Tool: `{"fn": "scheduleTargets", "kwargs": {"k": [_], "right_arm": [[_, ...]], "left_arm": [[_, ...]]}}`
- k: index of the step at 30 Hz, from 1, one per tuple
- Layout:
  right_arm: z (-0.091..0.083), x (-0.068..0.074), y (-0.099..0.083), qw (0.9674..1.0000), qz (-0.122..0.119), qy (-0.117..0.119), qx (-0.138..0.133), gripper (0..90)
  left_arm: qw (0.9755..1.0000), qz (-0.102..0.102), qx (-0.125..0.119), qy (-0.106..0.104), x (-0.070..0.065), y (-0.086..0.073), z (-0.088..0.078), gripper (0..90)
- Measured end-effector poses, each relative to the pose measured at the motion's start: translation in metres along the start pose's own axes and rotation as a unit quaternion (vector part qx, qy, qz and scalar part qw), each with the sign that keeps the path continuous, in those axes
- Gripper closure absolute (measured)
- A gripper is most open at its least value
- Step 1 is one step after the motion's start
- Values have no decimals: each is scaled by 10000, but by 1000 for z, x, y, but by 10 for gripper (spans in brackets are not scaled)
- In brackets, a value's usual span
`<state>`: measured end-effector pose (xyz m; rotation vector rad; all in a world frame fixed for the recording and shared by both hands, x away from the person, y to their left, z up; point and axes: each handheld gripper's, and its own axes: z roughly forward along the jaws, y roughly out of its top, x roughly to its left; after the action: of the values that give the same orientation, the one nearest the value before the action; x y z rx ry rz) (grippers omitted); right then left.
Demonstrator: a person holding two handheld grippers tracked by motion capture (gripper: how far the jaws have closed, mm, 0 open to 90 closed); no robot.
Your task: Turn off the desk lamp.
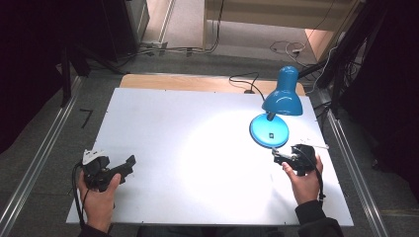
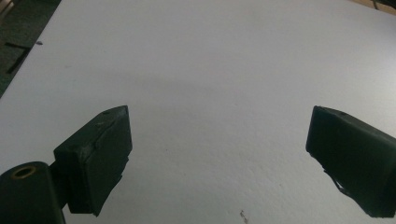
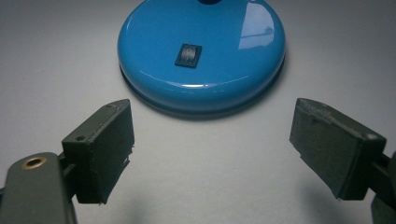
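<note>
right hand-held gripper (image 3: 210, 154): jaws spread wide, empty, low over the tabletop (image 1: 197, 148), aimed at the lamp
lamp (image 1: 276, 106): blue, just ahead of the right hand-held gripper, not touching; lit, bright pool of light on the tabletop
base (image 3: 201, 51): round, glossy, dead ahead between the jaw lines, small gap to the tips
switch (image 3: 188, 55): dark rocker on top of the base, slightly left of the jaw centreline
shade (image 1: 282, 101): above and beyond the base, clear of the approach path
left hand-held gripper (image 2: 219, 149): jaws apart, empty, bare tabletop ahead, well apart from the lamp
step (judgement): reaching in to work the switch
how to do it well: narrow the jaws or lead with one tip, shift a bit left to line up, come down from above, press straight so the base doesn't slide; glossy dome looks slippery, so avoid side pushes
risk: knocking the base sideways
</note>
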<state>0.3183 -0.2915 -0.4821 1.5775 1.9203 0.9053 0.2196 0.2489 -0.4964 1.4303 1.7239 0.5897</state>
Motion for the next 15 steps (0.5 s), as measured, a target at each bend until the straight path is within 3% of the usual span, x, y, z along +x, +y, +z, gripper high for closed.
{"fn": "scheduleTargets", "kwargs": {"k": [15], "right_arm": [[3,2,1,10000,-32,-17,-17,131]], "left_arm": [[10000,-1,-2,-8,0,0,0,76]]}}
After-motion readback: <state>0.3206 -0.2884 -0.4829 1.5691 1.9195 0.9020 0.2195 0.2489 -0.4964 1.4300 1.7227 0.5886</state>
